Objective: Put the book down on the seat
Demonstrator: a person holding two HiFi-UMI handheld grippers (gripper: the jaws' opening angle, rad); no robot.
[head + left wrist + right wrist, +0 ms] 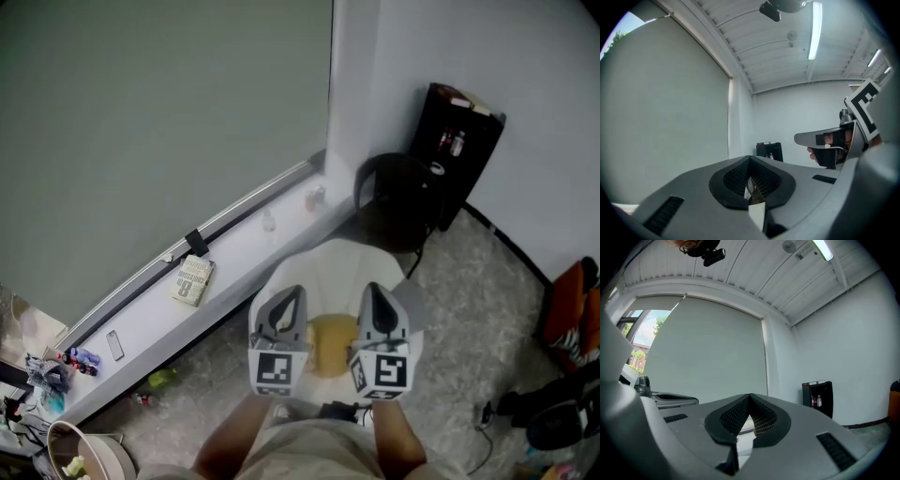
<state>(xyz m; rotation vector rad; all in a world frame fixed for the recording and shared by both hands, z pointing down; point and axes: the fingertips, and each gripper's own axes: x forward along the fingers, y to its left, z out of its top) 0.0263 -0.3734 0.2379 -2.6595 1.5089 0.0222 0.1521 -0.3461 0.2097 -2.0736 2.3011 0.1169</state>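
Note:
A beige book [192,280] lies flat on the white window ledge [244,246], left of and beyond both grippers. The white round seat [330,262] with a yellowish centre [329,343] is directly below my grippers. My left gripper [292,293] and right gripper [373,290] are held side by side above the seat, both shut and empty. In the left gripper view the left gripper [751,161] has its jaws meeting at the tip, aimed at the wall. My right gripper [750,399] likewise shows its jaws meeting. Neither gripper touches the book.
A black chair [397,201] and a black cabinet [459,141] with bottles stand in the corner beyond the seat. A phone [114,345] lies on the ledge. A bin [82,456] sits at bottom left, and a red bag [572,309] at the right.

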